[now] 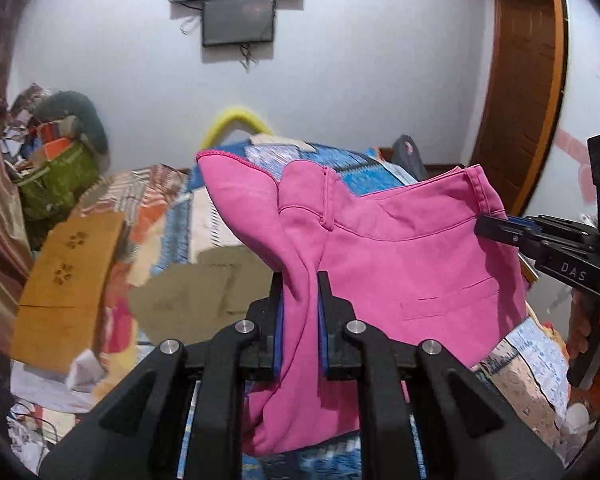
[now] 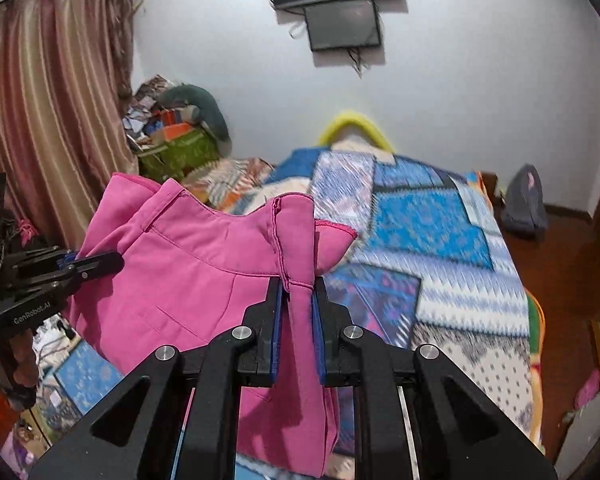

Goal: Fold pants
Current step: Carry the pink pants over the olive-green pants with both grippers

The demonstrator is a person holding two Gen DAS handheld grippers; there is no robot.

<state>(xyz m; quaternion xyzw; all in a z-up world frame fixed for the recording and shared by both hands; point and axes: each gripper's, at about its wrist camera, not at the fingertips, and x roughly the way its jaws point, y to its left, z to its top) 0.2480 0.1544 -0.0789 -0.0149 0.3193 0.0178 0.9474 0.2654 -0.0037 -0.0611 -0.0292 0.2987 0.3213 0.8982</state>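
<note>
The pink pants (image 1: 400, 248) are held up in the air above the bed (image 2: 452, 280), stretched by the waistband between the two tongs. The left tongs (image 1: 300, 280) are pinching a gathered bunch of the cloth at one end of the waist, with its blue-lined fingers (image 1: 323, 304) pressed against the fabric on both sides and a flap of pink flopping over to the left above them. The right tongs (image 2: 296, 284) are clamped the same way on the other end, near a seam, with the cloth rising in a narrow fold between the pads and hanging down past them. From the left wrist view the right tongs come in at the right edge, biting the waistband corner just below the hem; from the right wrist view the left tongs appear at the left edge, gripping the opposite corner. A welt pocket (image 1: 448, 300) shows on the panel that faces the left camera. The pants sag a little in the middle of the waist and their lower part drops toward the bed's patterned blue patchwork spread. On the bed to the left lie flattened cardboard pieces (image 1: 68, 280). Behind it, a striped curtain (image 2: 52, 100) hangs at the left, a heap of bags and clutter (image 2: 176, 136) sits in the corner, a dark screen (image 2: 342, 26) is mounted on the white wall, and a wooden door (image 1: 524, 80) stands at the right.
</note>
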